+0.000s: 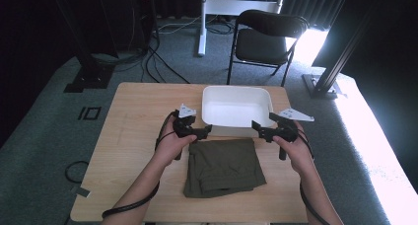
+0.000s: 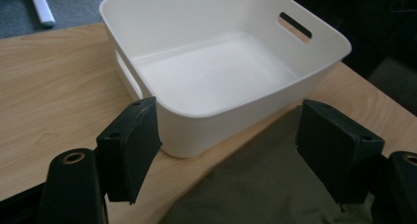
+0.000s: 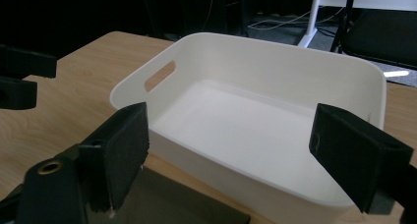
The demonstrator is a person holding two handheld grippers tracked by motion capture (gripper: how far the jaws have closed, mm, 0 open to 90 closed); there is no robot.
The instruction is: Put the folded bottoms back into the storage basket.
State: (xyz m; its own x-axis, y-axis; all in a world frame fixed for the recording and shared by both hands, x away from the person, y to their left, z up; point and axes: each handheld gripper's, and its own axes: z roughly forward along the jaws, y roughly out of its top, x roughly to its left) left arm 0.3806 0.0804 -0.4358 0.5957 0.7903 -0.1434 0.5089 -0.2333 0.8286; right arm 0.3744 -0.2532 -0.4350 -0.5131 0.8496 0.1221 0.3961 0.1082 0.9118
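The folded olive cloth lies flat on the desk, at the edge nearest the person and just in front of the white tub, its far hem almost against the tub's front wall. Just above that far hem hang both claws: the left claw over the cloth's far-left corner and the right claw over its far-right corner, each released, jaws standing wide with nothing between them, and each gripper view looks between its jaws over a strip of cloth and into the tub. My reading is that the folding is done and the step in hand is getting the cloth into the tub, which stands empty. The next move likely calls for both claws to dip to the cloth's far corners, pinch through all the layers at once, and lift together so the fold keeps its shape over the tub's rim. The desk is pale wood, bare to the left of the tub. Behind the tub, past the desk's far edge, a black folding chair stands on grey carpet, with cables and dark stands to its left and bright light to its right.
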